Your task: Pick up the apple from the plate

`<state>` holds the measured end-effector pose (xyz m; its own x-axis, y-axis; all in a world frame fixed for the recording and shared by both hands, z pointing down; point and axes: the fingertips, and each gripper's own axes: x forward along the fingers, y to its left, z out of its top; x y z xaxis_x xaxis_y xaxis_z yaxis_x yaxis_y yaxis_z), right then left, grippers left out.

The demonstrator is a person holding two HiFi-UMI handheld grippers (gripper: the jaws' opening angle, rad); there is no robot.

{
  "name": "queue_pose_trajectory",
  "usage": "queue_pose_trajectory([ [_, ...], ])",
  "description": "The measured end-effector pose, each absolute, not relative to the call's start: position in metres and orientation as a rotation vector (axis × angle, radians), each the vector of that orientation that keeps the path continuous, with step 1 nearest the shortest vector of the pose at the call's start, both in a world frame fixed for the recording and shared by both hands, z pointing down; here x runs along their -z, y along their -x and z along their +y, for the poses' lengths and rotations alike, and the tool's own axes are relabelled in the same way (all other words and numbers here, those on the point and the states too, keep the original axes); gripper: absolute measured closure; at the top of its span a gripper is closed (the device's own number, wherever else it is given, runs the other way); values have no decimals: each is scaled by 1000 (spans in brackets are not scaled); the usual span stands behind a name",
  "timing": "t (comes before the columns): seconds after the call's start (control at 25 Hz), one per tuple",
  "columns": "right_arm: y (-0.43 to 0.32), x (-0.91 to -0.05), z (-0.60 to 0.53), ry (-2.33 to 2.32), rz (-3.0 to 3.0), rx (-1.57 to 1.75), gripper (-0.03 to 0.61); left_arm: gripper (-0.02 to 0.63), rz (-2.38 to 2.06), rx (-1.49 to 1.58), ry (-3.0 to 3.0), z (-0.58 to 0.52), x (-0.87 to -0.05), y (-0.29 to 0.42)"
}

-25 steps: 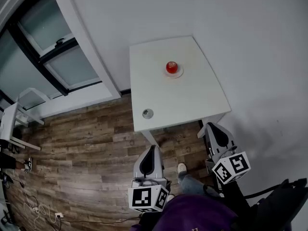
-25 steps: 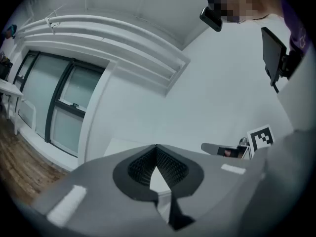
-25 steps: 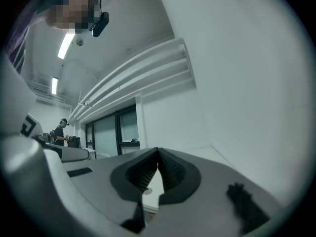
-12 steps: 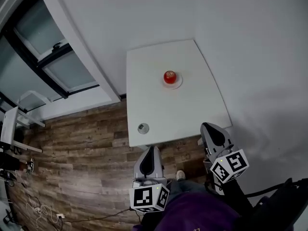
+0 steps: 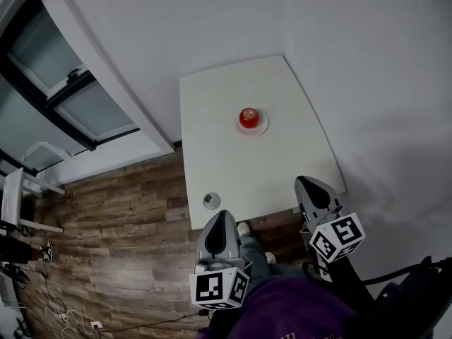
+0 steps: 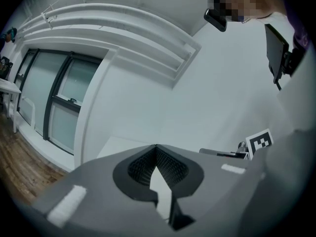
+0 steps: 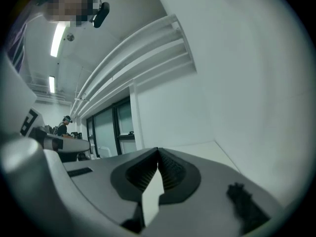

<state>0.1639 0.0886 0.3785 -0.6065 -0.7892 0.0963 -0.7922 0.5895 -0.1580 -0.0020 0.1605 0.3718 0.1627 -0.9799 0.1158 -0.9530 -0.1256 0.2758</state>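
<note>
The red apple (image 5: 248, 117) sits on a small round white plate (image 5: 264, 125) near the middle of the white square counter (image 5: 226, 162), well apart from both tools. The left hand-held gripper (image 5: 222, 215) hangs at the counter's near edge, just beside a small round grey disc (image 5: 211, 200). The right hand-held gripper (image 5: 306, 181) is by the near right corner. Each has its jaws pressed together, tips meeting, gripping nothing.
</note>
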Motion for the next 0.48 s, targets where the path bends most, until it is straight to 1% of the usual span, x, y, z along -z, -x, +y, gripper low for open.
queue_pose_trajectory([
  [0.48, -111, -389, -28, -1423, -2762, -286, 569, 609, -1832, 167, -2188, 41, -366, 62],
])
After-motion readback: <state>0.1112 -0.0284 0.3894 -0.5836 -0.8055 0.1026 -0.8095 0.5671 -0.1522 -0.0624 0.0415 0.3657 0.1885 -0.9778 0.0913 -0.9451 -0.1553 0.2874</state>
